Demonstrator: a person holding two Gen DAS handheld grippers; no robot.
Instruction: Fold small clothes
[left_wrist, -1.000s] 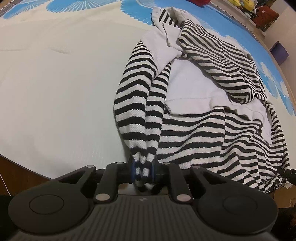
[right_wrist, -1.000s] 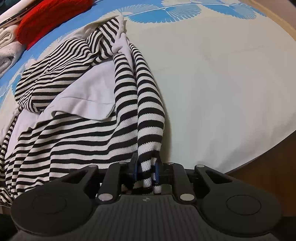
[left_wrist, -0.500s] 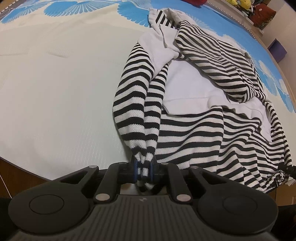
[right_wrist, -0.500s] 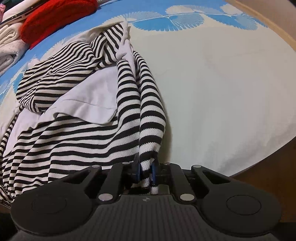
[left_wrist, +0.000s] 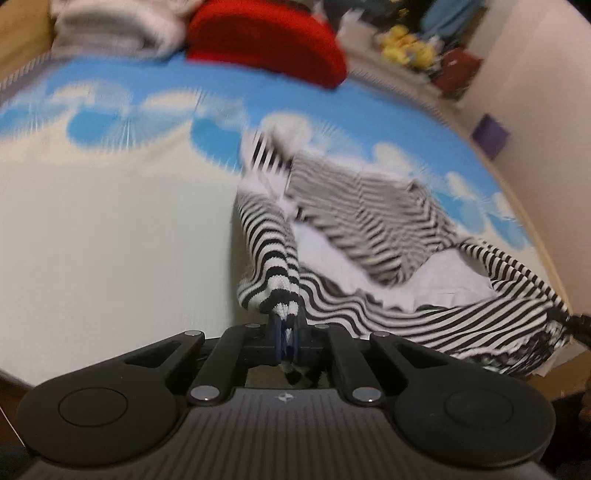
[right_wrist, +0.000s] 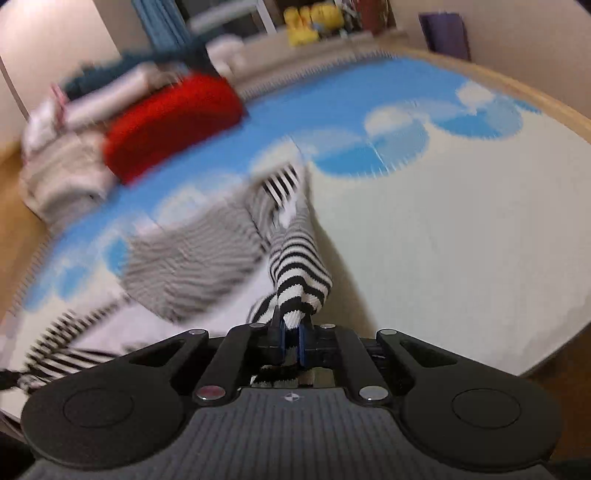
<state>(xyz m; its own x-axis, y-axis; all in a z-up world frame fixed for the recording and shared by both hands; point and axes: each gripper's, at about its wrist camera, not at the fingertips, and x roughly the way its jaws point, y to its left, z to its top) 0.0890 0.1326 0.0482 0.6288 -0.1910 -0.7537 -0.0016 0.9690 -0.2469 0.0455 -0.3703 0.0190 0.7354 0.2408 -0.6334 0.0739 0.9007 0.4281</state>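
Observation:
A black-and-white striped top (left_wrist: 369, 236) with a plain white inner side lies partly lifted off the pale bed sheet (left_wrist: 110, 240). My left gripper (left_wrist: 287, 338) is shut on one bunched striped corner of it, which hangs taut from the blue pads. In the right wrist view the same striped top (right_wrist: 207, 258) stretches away to the left, blurred, and my right gripper (right_wrist: 291, 341) is shut on its other striped corner. At the right edge of the left wrist view the far corner runs to a dark shape that is too blurred to identify.
A red folded garment (left_wrist: 266, 40) and a stack of white and beige folded clothes (left_wrist: 114, 29) sit at the far end of the bed. Blue cloud prints cross the sheet (right_wrist: 406, 140). Yellow plush toys (right_wrist: 310, 20) stand on a shelf behind. The wooden bed edge (right_wrist: 546, 107) curves at the right.
Both grippers have risen and tilted up, pulling the striped corners off the sheet. The far end of the bed and the room now show. Both views are motion-blurred.

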